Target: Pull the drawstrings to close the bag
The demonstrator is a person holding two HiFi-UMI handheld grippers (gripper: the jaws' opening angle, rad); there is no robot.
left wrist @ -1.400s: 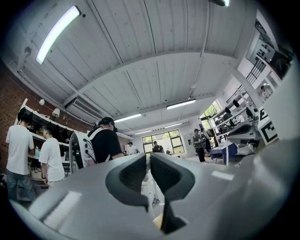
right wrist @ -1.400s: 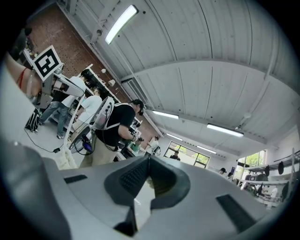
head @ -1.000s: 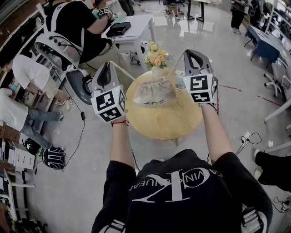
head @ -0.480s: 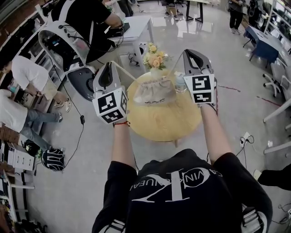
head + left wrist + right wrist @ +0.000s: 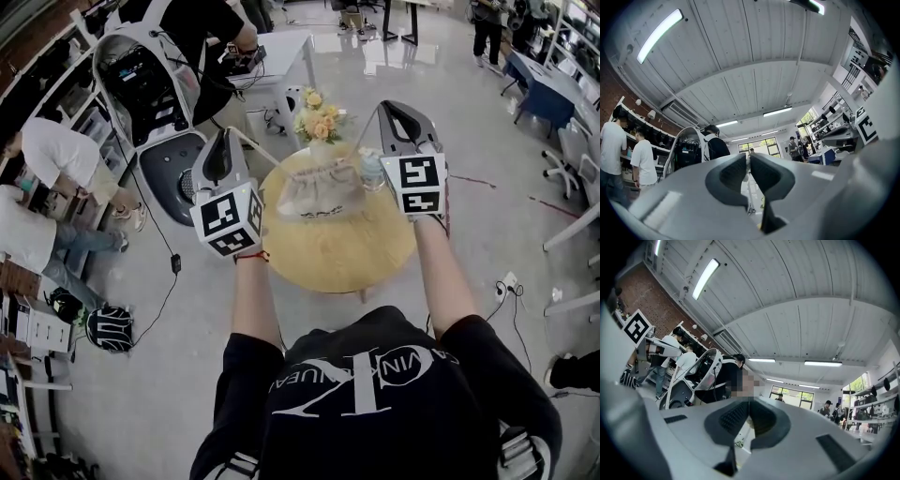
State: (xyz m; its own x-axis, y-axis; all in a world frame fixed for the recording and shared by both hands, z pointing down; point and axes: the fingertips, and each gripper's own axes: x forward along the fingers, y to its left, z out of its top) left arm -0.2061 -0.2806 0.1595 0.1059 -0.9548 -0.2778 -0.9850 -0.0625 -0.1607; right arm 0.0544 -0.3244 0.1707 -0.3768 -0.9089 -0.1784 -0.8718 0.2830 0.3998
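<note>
A beige drawstring bag point(image 5: 319, 192) sits gathered at the top on the round wooden table point(image 5: 337, 253). My left gripper point(image 5: 225, 136) is raised at the table's left, shut on a pale drawstring point(image 5: 272, 152) that runs taut down to the bag's mouth. My right gripper point(image 5: 394, 108) is raised at the right, shut on the other drawstring point(image 5: 366, 136), which slants down to the bag. In the left gripper view the left gripper point(image 5: 748, 157) has its pads nearly together with a thin cord between them. In the right gripper view the right gripper point(image 5: 749, 403) has its pads pressed together.
A vase of yellow flowers point(image 5: 321, 122) and a small bottle point(image 5: 372, 171) stand at the table's far side behind the bag. A white machine point(image 5: 150, 112), a white desk point(image 5: 281, 52) and several people are at the left and back. Cables point(image 5: 511, 286) lie on the floor.
Both grippers and the bag stay where they were, strings still taut. The person in black at the back left has moved further behind the white machine.
</note>
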